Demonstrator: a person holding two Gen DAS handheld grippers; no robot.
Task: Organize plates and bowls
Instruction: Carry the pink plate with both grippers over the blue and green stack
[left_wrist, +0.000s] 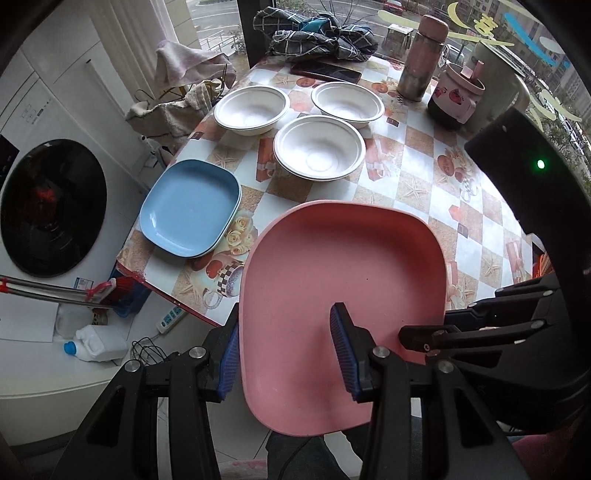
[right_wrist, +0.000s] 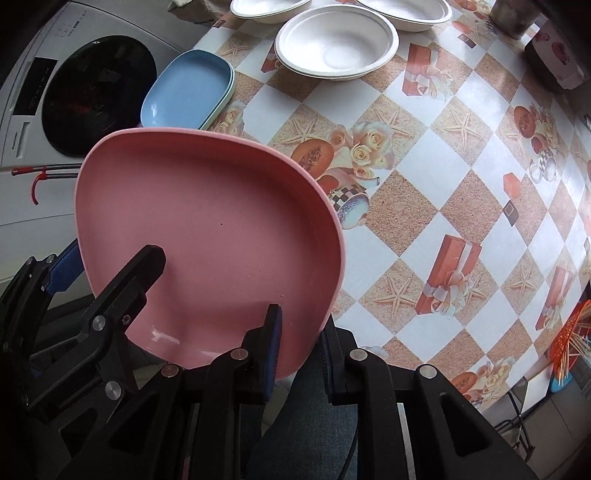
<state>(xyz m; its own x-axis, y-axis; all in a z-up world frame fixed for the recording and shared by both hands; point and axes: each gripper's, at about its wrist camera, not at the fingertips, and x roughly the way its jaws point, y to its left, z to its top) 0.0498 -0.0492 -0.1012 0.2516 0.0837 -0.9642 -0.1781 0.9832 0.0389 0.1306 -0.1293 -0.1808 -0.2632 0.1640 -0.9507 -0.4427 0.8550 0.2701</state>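
A pink plate (left_wrist: 343, 266) is held in the air over the table's near edge; it also shows in the right wrist view (right_wrist: 207, 221). My left gripper (left_wrist: 286, 350) straddles its left rim with a wide gap between the fingers. My right gripper (right_wrist: 297, 354) is shut on its right rim, one finger inside and one outside. A blue plate (left_wrist: 190, 206), stacked on a pale green one, lies at the table's left edge and shows in the right wrist view (right_wrist: 184, 90). Three white bowls (left_wrist: 319, 146) stand beyond.
The checkered table (left_wrist: 417, 192) holds a phone (left_wrist: 325, 72), a metal flask (left_wrist: 421, 59), a strawberry mug (left_wrist: 458, 92) and a cloth bundle (left_wrist: 317, 35). A washing machine (left_wrist: 51, 206) stands left, with a bottle and power strip on the floor.
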